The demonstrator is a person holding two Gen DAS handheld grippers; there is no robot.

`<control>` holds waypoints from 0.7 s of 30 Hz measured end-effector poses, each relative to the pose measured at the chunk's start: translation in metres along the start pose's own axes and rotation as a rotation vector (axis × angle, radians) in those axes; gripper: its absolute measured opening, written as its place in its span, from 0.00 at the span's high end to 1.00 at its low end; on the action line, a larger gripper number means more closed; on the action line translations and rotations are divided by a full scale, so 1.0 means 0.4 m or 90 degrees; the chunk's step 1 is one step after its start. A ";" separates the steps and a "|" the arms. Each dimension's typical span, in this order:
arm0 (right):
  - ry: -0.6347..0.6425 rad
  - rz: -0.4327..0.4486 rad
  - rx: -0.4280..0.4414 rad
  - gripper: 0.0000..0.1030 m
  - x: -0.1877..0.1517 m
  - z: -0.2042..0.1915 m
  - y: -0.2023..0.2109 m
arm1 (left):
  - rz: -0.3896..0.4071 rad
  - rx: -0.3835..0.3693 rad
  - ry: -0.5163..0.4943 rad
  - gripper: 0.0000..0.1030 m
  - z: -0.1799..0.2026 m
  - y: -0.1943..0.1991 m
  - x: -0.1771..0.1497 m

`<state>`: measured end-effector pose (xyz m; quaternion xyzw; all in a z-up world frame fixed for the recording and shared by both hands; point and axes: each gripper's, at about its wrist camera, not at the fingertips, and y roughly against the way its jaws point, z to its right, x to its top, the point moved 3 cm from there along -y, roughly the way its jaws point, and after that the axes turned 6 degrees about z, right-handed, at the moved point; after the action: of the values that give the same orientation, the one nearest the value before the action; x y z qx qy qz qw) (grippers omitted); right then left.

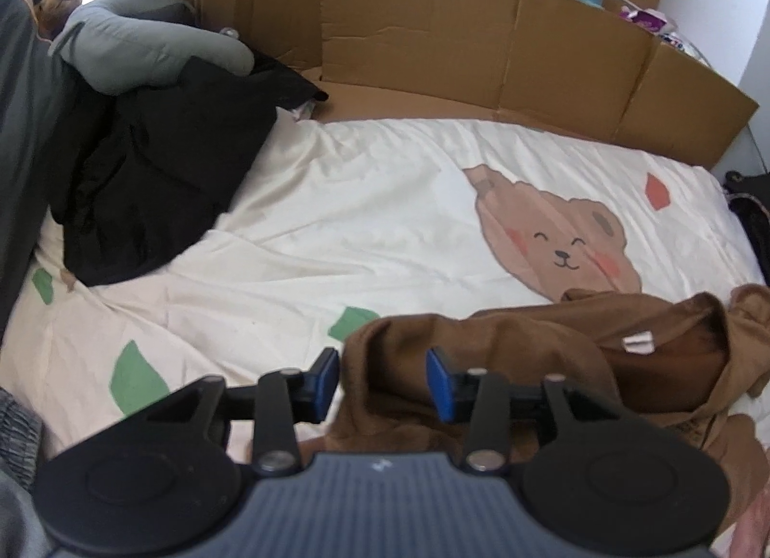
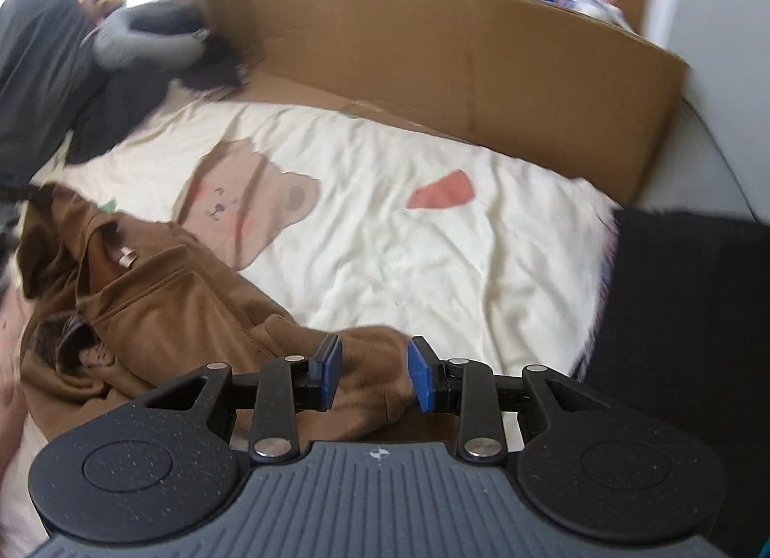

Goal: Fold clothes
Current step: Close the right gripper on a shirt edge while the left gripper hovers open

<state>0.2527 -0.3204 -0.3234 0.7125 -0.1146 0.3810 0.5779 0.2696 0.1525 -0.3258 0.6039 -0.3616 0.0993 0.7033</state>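
Observation:
A crumpled brown sweatshirt [image 1: 553, 351] lies on the near side of a cream bedspread [image 1: 361, 221] printed with a bear. Its neck opening with a small white label [image 1: 637, 343] faces up. My left gripper [image 1: 383, 382] hovers over the garment's left edge, jaws apart, brown cloth showing in the gap and the blue pads [image 1: 440, 385] not pressing on it. In the right wrist view the same sweatshirt [image 2: 159, 298] spreads to the left. My right gripper [image 2: 375, 373] stands open above a brown fold at its right end, and nothing is pinched.
Black clothing [image 1: 159, 183] and a grey pillow [image 1: 144, 43] are heaped at the bed's far left. Cardboard sheets [image 1: 481, 48] line the far edge. A black item [image 2: 683, 317] sits at the bed's right side, and cream spread lies bare between the heaps.

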 end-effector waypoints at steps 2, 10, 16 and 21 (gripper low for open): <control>0.040 -0.015 0.029 0.64 0.016 -0.010 -0.015 | -0.001 0.005 0.001 0.58 -0.011 0.002 -0.002; 0.148 -0.086 0.092 0.65 0.009 -0.034 -0.078 | -0.011 0.017 0.010 0.58 -0.051 -0.003 -0.016; 0.215 -0.159 0.118 0.65 -0.021 -0.053 -0.104 | -0.011 0.016 0.050 0.58 -0.077 -0.006 -0.027; 0.236 -0.198 0.146 0.65 -0.034 -0.065 -0.120 | -0.014 0.018 0.058 0.58 -0.086 -0.007 -0.032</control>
<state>0.2616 -0.2857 -0.3667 0.7004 0.1478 0.4224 0.5560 0.2752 0.1873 -0.3362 0.6124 -0.3211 0.1238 0.7117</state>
